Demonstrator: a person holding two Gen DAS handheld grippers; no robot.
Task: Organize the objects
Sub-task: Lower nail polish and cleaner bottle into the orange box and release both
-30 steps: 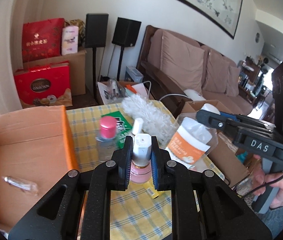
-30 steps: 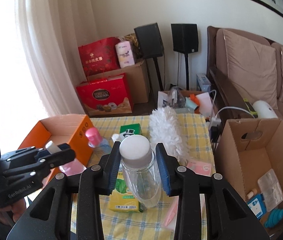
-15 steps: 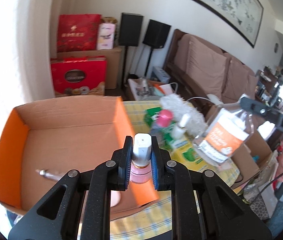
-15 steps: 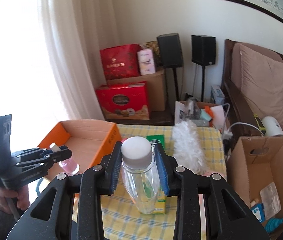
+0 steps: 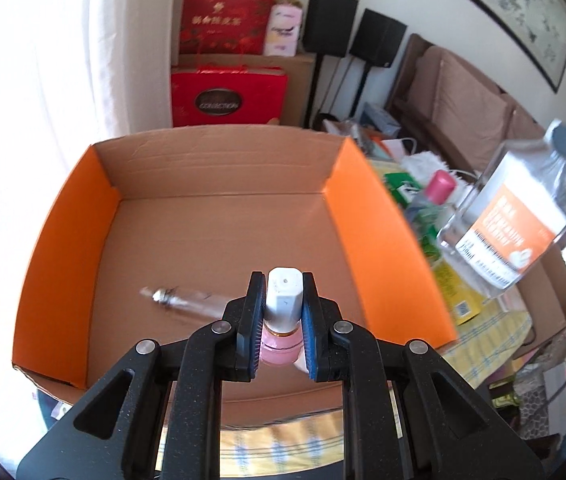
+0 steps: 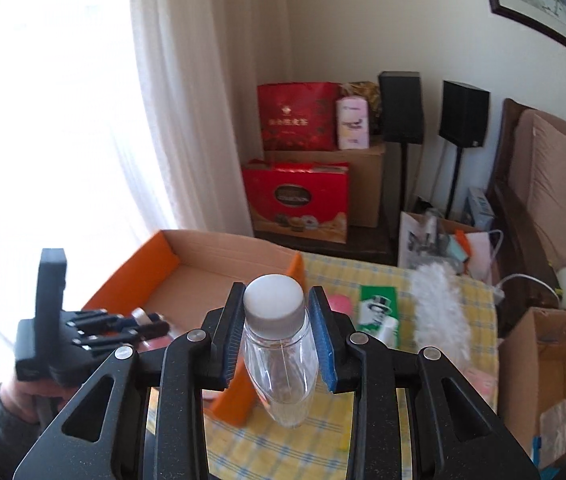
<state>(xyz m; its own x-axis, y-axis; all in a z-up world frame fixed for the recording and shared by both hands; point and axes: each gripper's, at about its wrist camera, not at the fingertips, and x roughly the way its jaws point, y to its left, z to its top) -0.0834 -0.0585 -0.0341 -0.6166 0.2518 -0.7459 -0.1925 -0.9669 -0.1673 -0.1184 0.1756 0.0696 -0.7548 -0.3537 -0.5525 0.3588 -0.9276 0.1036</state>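
Note:
My left gripper is shut on a small pink bottle with a white cap and holds it over the near part of an orange-walled cardboard box. A clear tube-like item lies on the box floor. My right gripper is shut on a clear bottle with a white cap, held above the yellow checked table just right of the box. That bottle, with its orange label, shows at the right of the left wrist view.
On the table right of the box lie a pink-capped bottle, green packets and a white fluffy duster. An open brown carton stands at the table's right. Red gift boxes, speakers and a sofa are behind.
My left gripper has carried the pink bottle left from the table to over the orange box. My right gripper with the clear bottle has also moved left toward the box.

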